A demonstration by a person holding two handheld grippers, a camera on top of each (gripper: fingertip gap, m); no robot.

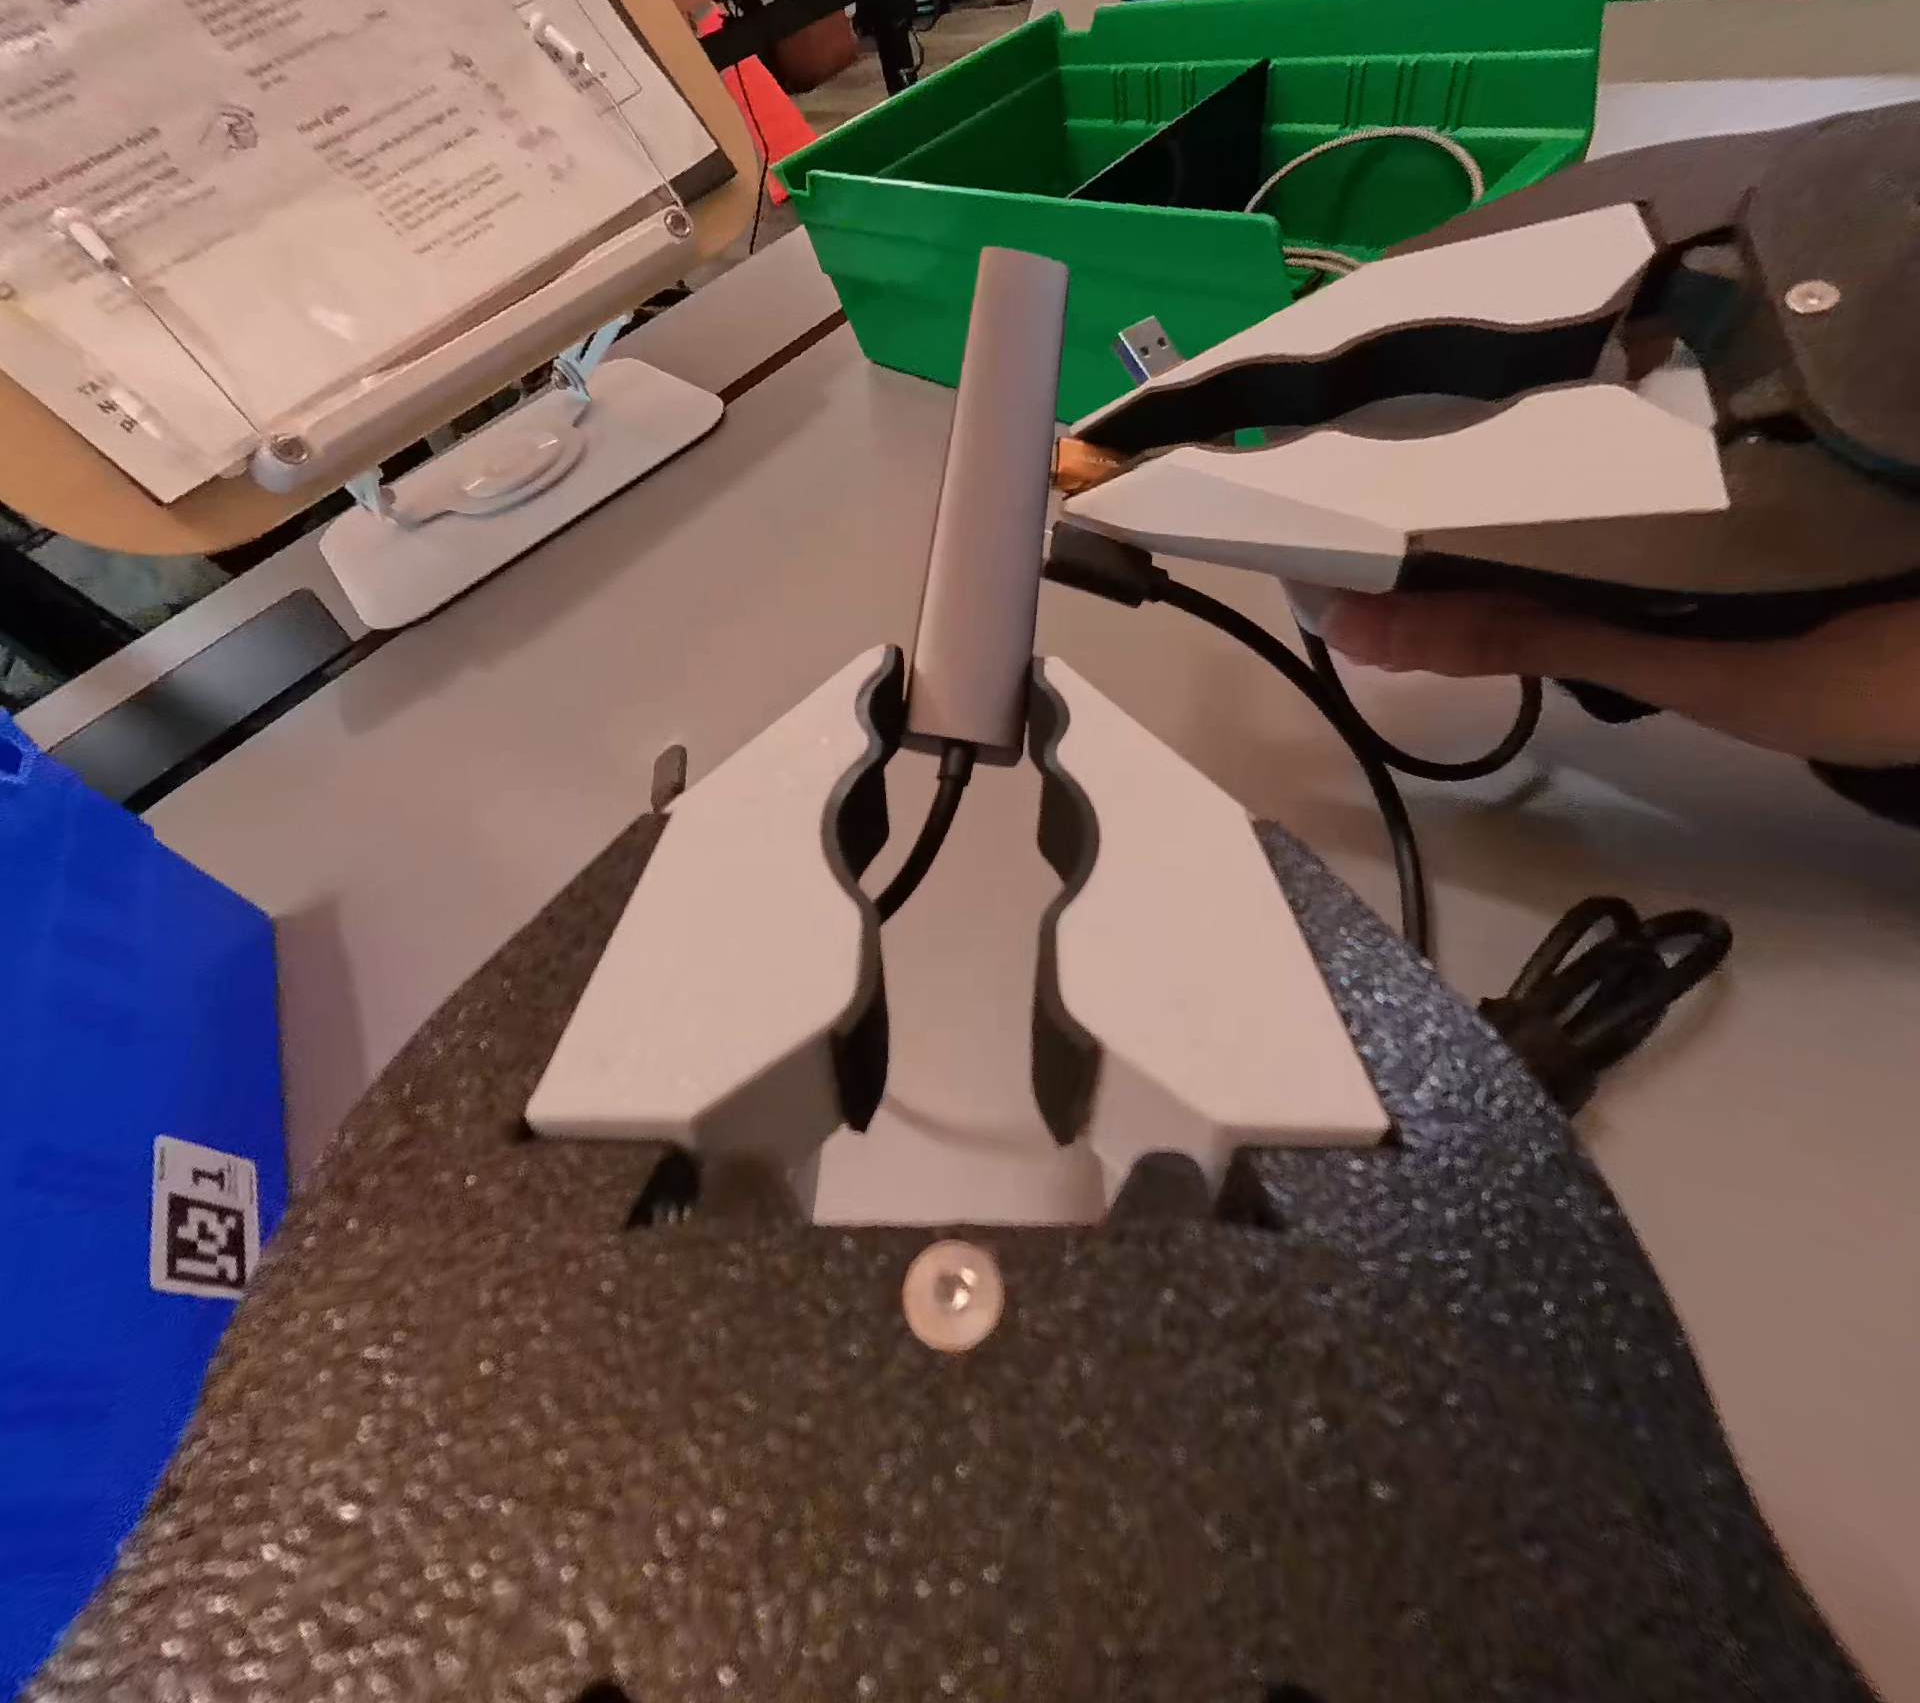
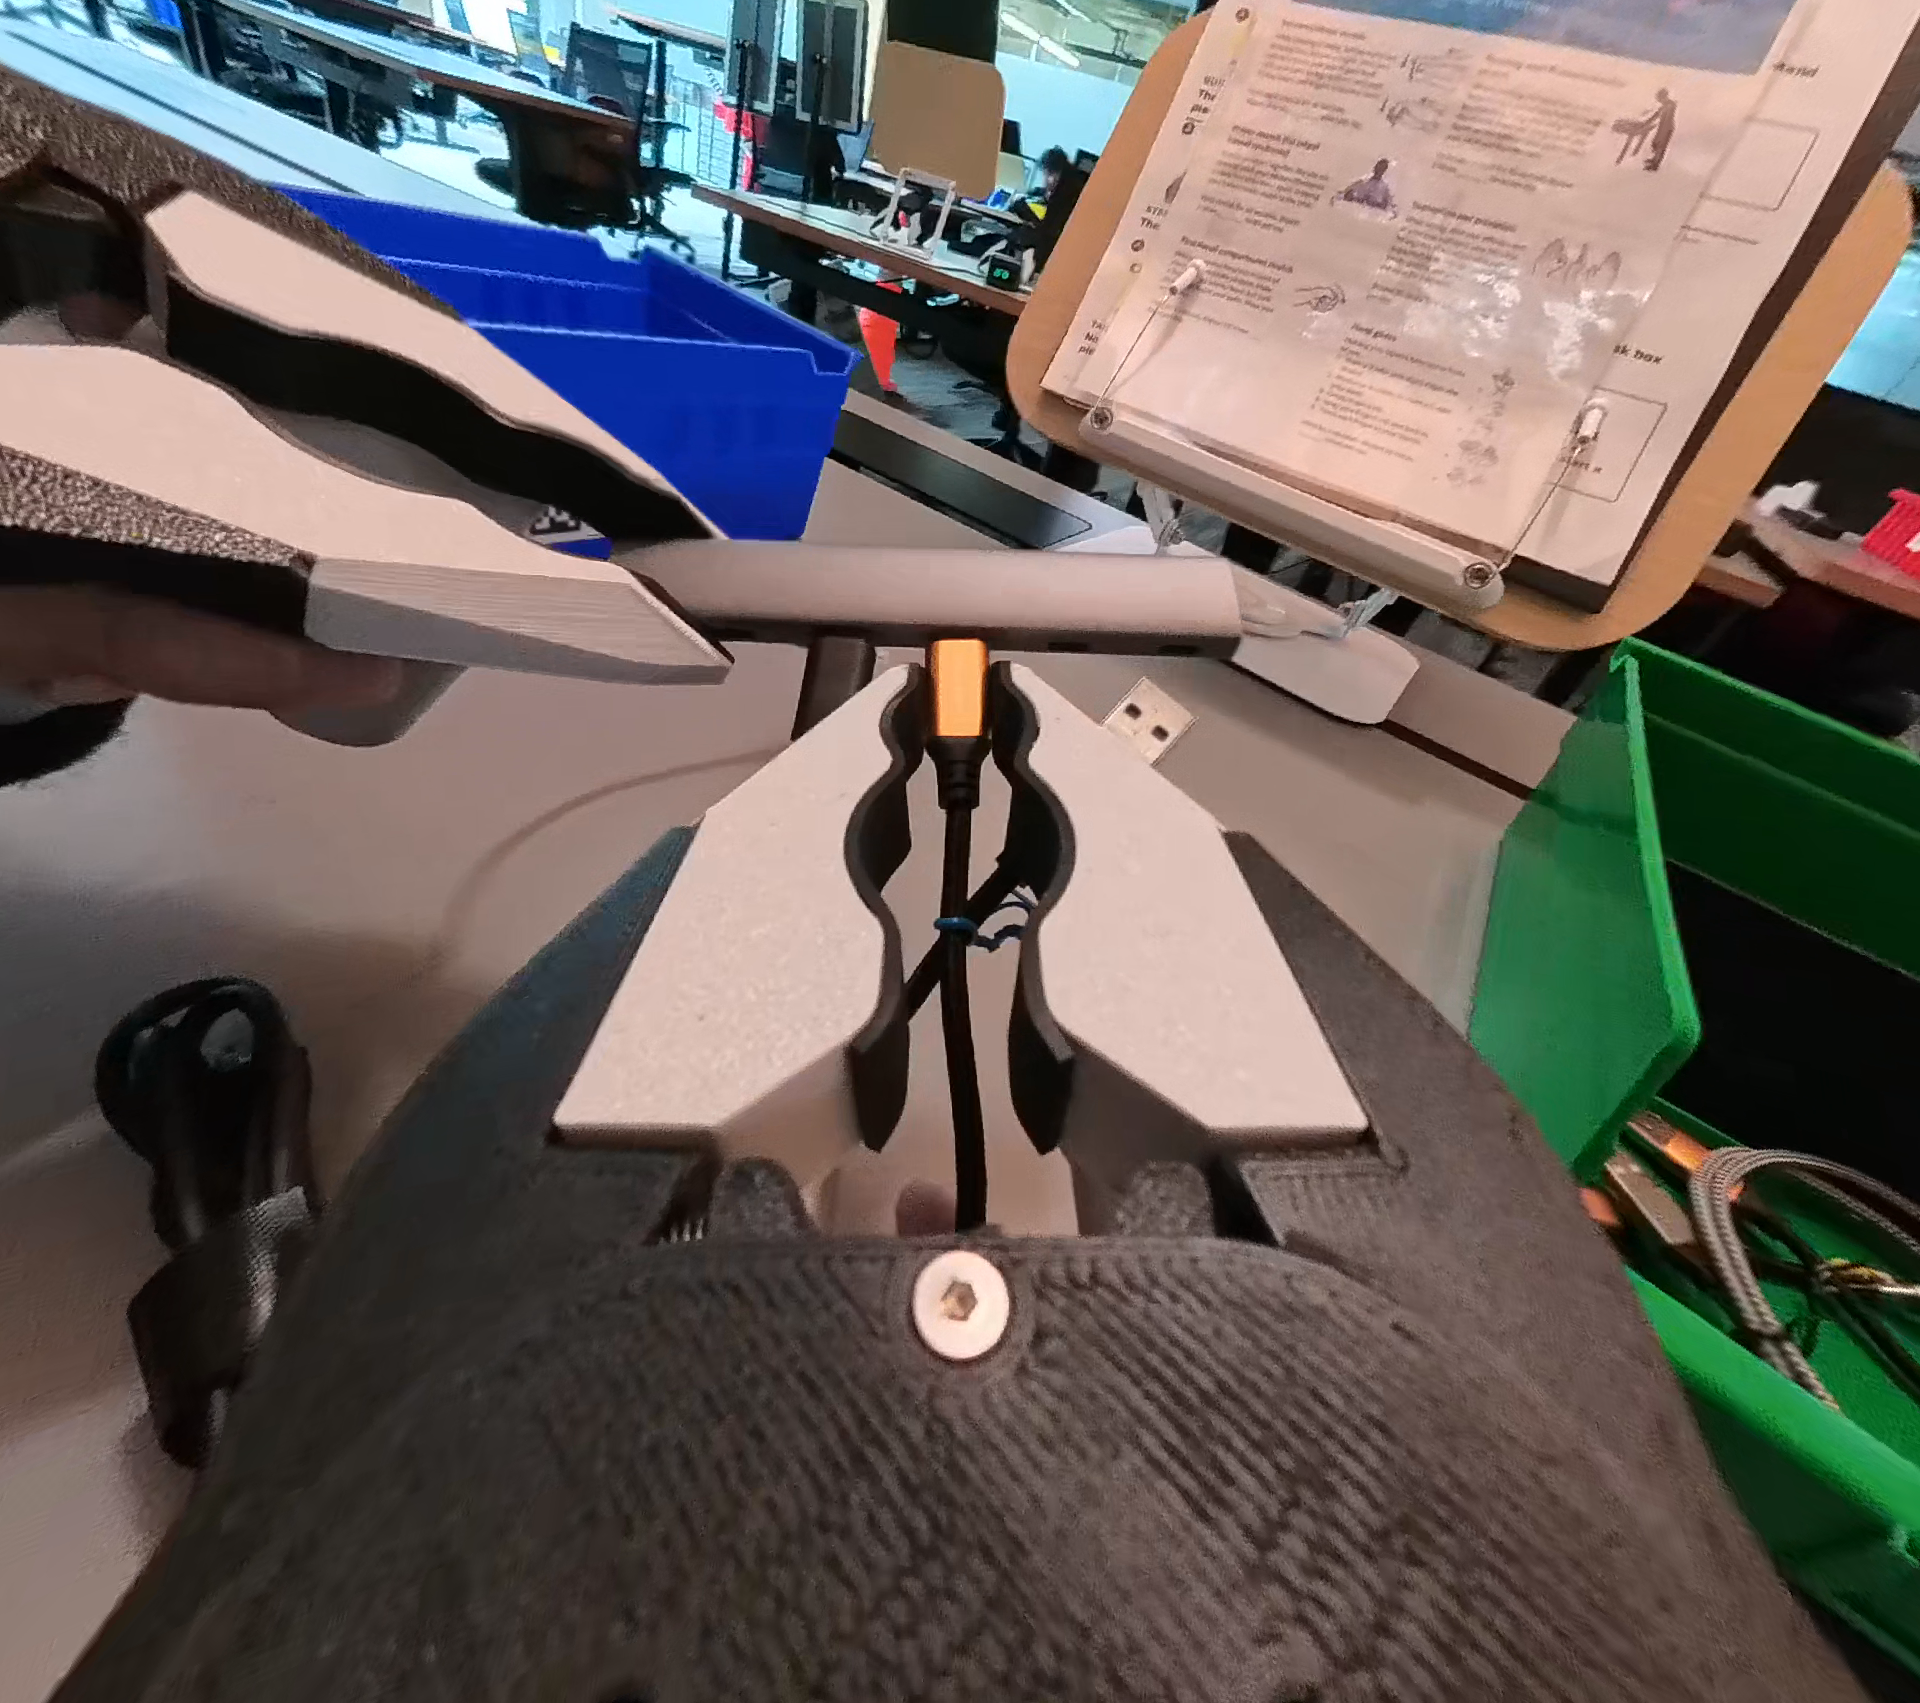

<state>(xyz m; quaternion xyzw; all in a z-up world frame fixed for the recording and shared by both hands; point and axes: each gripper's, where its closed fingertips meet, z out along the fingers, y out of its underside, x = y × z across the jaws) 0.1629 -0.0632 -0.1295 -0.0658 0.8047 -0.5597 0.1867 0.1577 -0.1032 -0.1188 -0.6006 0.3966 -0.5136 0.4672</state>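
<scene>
Left tool point(image 1: 961, 697) clamped on cable end of slim grey metal hub bar point(image 1: 992, 500), propping it clear of grey counter point(image 1: 582, 656), side ports facing right tool point(image 2: 956, 697). Right tool pinches orange metal plug point(image 2: 956, 685) of black cable point(image 2: 961, 978), tip at hub's side, lined up square. Green plastic bin point(image 1: 1039, 271) just beyond both.

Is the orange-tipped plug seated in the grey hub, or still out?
Cannot tell. The orange plug, pinched in the right tongs, meets the hub edge, but the joint is hidden.
</scene>
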